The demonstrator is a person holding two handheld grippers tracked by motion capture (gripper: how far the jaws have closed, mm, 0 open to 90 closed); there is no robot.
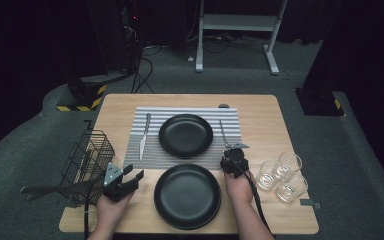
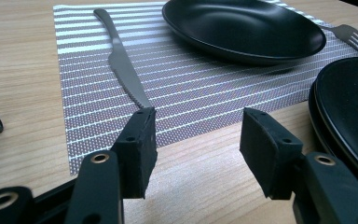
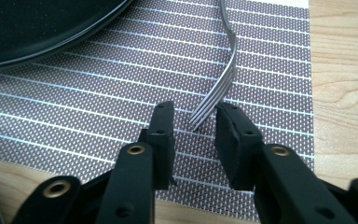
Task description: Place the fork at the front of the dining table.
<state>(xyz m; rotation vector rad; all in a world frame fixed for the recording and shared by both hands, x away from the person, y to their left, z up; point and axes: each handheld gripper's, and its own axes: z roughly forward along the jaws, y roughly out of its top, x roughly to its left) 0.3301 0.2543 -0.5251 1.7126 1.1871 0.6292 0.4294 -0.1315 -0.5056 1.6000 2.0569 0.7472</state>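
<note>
Fork lies lengthwise on the placemat, tines toward the person.

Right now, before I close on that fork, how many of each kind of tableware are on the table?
Plates: 2, one on the mat and one nearer the person
Glasses: 3
Knife: 1
Fork: 1
Placemat: 1
Wire basket: 1
Total: 9
</note>
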